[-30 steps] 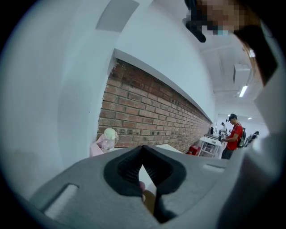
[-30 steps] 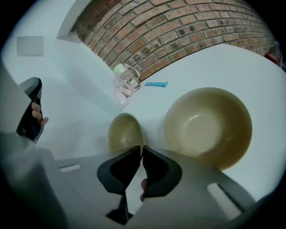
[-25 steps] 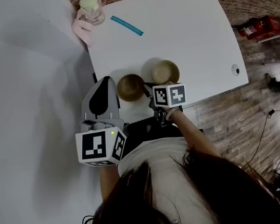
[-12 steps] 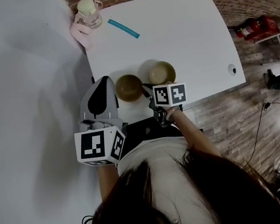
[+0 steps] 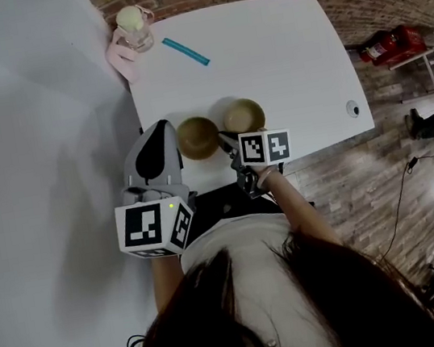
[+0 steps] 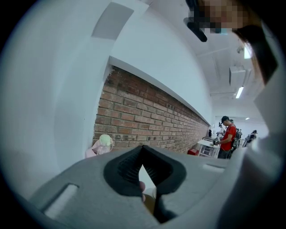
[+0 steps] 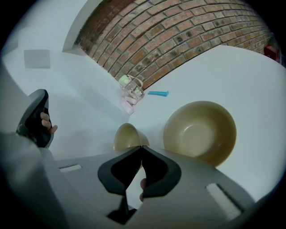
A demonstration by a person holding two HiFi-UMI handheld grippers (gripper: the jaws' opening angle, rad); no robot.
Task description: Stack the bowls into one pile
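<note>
Two tan bowls are at the near edge of the white table (image 5: 278,44). The darker bowl (image 5: 197,137) is on the left, and my right gripper (image 5: 223,138) is shut on its right rim. In the right gripper view this bowl (image 7: 126,136) shows tilted just beyond the closed jaw tips of that gripper (image 7: 141,146). The lighter bowl (image 5: 244,115) (image 7: 200,131) stands upright to its right. My left gripper (image 5: 165,124) hovers beside the darker bowl's left side, its jaws (image 6: 143,147) meeting with nothing held.
A clear bottle with a green lid (image 5: 130,23) stands on a pink thing at the table's far left corner, with a blue stick (image 5: 185,51) beside it. A small round fitting (image 5: 352,109) is near the right edge. A red object (image 5: 393,44) lies on the floor.
My right gripper has risen a little with the darker bowl, which now shows closer to the lighter bowl. The left gripper has stayed where it was.
</note>
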